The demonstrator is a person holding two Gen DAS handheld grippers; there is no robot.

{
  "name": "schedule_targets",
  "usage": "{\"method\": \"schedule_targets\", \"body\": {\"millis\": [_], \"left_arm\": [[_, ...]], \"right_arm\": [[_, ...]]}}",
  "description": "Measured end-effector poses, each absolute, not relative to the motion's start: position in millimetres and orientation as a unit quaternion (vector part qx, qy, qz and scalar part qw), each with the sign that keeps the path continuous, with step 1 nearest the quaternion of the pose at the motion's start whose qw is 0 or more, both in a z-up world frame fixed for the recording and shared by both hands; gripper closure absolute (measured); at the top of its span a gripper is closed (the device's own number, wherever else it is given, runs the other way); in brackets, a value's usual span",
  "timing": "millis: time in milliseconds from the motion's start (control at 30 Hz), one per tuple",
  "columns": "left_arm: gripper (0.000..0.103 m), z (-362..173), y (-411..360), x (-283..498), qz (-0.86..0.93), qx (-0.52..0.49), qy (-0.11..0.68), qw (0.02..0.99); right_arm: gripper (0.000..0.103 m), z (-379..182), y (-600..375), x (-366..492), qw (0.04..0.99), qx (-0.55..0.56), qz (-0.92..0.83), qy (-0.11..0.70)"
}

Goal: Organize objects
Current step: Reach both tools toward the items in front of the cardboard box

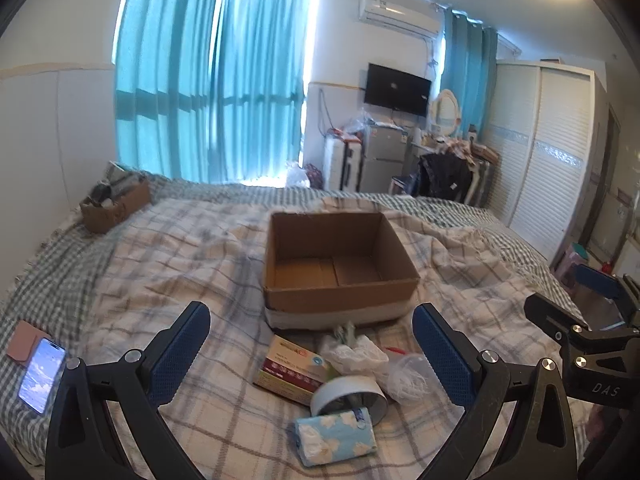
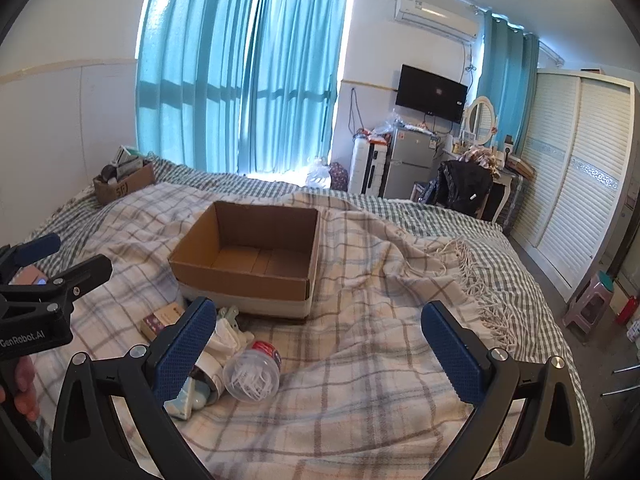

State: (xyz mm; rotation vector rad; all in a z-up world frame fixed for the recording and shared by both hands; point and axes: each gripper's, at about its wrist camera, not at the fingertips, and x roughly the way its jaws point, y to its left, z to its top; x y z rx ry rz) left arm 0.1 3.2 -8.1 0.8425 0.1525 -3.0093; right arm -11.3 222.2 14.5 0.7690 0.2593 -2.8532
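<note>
Tissue pack (image 1: 336, 436) between wide-spread left gripper (image 1: 314, 354) fingers.

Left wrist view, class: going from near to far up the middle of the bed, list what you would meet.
Blue tissue pack → white tape roll → red-and-white carton → open cardboard box → teal curtains.

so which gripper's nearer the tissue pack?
Left. The left gripper hangs right above the tissue pack, fingers straddling it. The right gripper sits off to the pack's right, over bare blanket.
</note>
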Motion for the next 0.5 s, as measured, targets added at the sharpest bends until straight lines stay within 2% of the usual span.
{"method": "schedule_targets", "body": {"millis": [233,500], "left_arm": [[0.000,-59,21,-17,-0.936,0.348,0.044,0.005],[0.000,-127,41,-33,-0.893,0.450,0.004,-0.002]], "right_arm": [[0.000,-13,235,-17,0.085,0.285,-0.950,0.097],[0.000,-50,254,-34,0.094,0.319,-0.941,0.064]]}}
